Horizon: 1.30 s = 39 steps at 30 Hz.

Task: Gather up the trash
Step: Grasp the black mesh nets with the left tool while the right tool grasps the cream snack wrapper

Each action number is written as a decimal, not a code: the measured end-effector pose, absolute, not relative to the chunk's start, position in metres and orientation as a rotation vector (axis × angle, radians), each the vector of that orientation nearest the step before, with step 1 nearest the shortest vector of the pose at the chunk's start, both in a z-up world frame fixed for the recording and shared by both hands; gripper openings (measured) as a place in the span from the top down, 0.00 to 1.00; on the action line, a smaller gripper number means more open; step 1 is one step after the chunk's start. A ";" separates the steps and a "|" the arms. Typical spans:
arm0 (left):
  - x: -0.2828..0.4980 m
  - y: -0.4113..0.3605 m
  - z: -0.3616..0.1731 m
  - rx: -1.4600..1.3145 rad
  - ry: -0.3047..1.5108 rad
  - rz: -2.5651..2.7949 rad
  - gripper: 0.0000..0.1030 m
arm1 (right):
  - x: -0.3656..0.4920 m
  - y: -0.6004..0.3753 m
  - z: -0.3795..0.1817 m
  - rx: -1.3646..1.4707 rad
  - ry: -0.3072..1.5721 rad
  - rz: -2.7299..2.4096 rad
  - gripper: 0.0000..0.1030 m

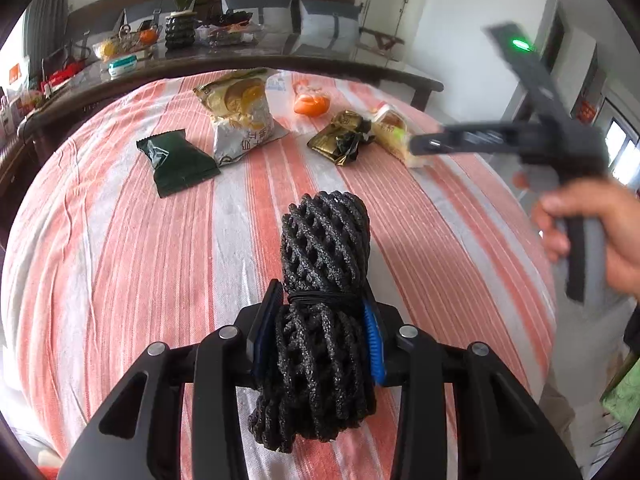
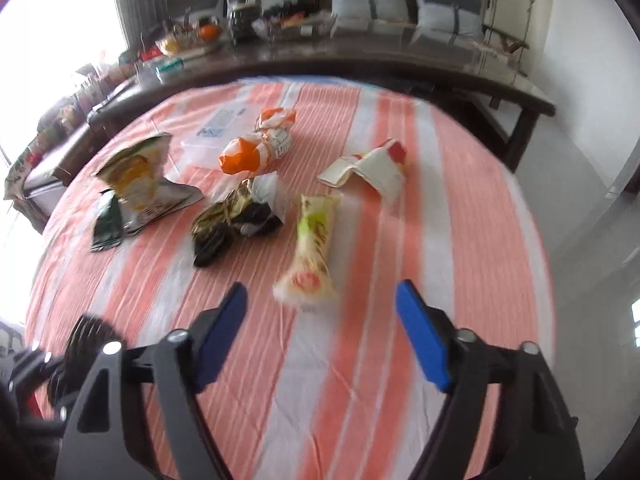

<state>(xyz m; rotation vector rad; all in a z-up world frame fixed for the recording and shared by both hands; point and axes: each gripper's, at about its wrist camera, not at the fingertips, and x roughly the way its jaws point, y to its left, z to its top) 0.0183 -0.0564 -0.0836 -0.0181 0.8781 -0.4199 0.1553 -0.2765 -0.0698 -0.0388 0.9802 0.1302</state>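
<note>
Black foam netting [image 1: 320, 320] sits pinched in left jaws; right jaws spread over open striped cloth [image 2: 360, 400], wrapper [image 2: 310, 252] seemingly just ahead.

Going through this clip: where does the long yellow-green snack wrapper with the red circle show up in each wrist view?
Left wrist view: the yellow-green wrapper lies upper right on the striped cloth, partly behind the blurred right gripper.
Right wrist view: it lies centre frame, just ahead of the open right gripper.
Shared landmark: the crumpled gold-and-black wrapper immediately to its left in both.
</note>
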 end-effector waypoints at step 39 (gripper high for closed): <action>0.018 -0.065 -0.087 -0.023 0.900 -0.447 0.22 | 0.025 -0.268 -0.067 -0.047 0.921 0.176 0.24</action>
